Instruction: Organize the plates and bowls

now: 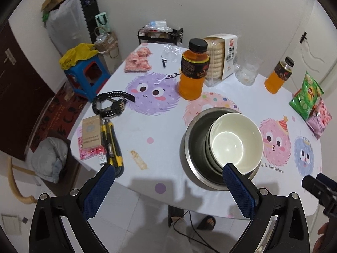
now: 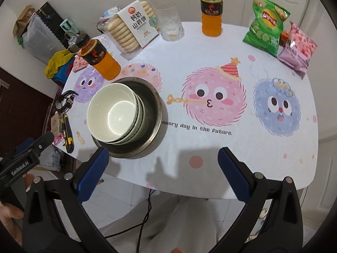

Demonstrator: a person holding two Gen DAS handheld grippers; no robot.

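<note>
Counting the things on the desk

There is one metal basin at 9 o'clock, with a stack of white bowls inside; about three rims show, but the exact count is hard to tell. Two orange drink bottles stand up, one at 10 o'clock and one at 12. One biscuit pack, one glass cup, one green chip bag and one pink candy bag at 2 o'clock.
</note>
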